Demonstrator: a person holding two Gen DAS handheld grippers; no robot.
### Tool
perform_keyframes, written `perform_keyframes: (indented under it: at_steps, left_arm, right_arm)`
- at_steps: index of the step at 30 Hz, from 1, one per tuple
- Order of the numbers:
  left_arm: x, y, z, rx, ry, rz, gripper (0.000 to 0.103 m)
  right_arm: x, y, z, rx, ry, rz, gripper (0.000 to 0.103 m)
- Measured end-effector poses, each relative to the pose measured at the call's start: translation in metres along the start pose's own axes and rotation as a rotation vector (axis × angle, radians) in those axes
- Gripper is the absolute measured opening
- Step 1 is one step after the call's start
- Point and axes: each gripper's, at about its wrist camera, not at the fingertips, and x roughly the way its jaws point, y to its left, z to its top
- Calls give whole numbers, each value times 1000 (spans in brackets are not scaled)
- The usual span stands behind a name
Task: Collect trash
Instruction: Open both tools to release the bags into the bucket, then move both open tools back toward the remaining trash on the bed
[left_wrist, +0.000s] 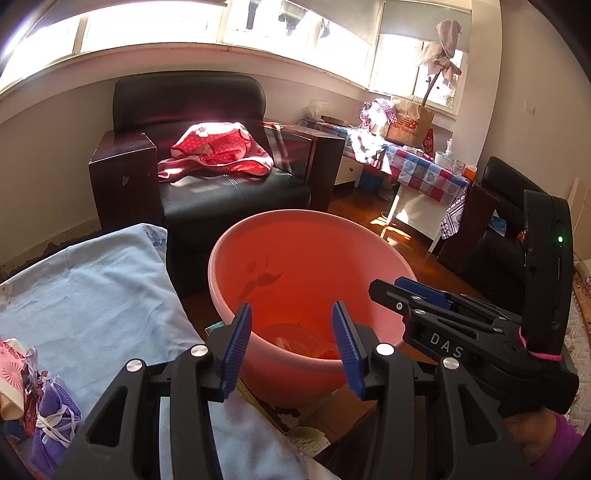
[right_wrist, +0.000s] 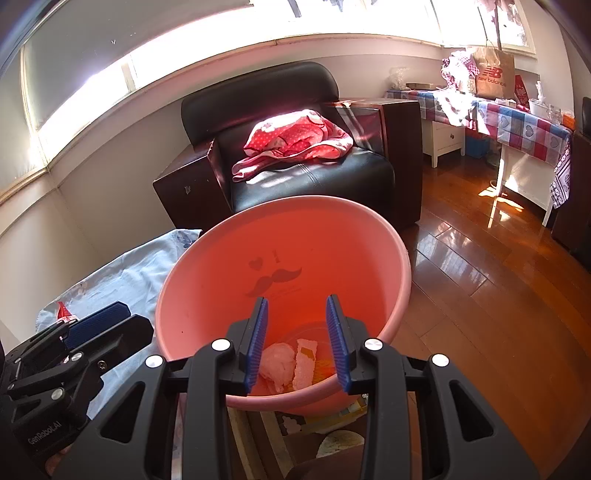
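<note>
A pink plastic bin with a moustache print stands just ahead of both grippers. Inside at its bottom lie crumpled pink-white tissue and a white wrapper. My left gripper is open and empty over the bin's near rim. My right gripper is open and empty above the bin's inside; it also shows in the left wrist view. More trash lies on the light blue cloth at left: a purple mask and shiny wrappers.
A light blue cloth covers the surface left of the bin. A black armchair with a red polka-dot garment stands behind. A table with a checked cloth is at the right. Wooden floor lies right of the bin.
</note>
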Motion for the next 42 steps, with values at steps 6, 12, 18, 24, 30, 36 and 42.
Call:
perform_keyframes:
  at_steps: [6,12,18,24,30,36,42]
  left_arm:
    - [-21,2,2,-10,-42,2,50]
    - [-49,7,5,-30,-93,4,54]
    - [-78,17,3,-52,-129,38,56]
    - [-106,31,-3,-77,-148,104,57]
    - [-134,49,-15,-99,-169,160,58]
    - [-155,64,-39,-88,-179,218,61]
    - [-177,86,-64,-93,-184,286,61]
  right_arm:
    - [-13,6,2,-14,-19,-10,42]
    - [-34,19,3,-41,-53,-8,45]
    - [-60,40,2,-79,-94,4,45]
    - [-83,65,-3,-118,-138,17,45]
    - [-95,95,-15,-168,-151,82,45]
    - [-99,124,-29,-224,-149,148,45]
    - [-91,149,-40,-265,-121,184,45]
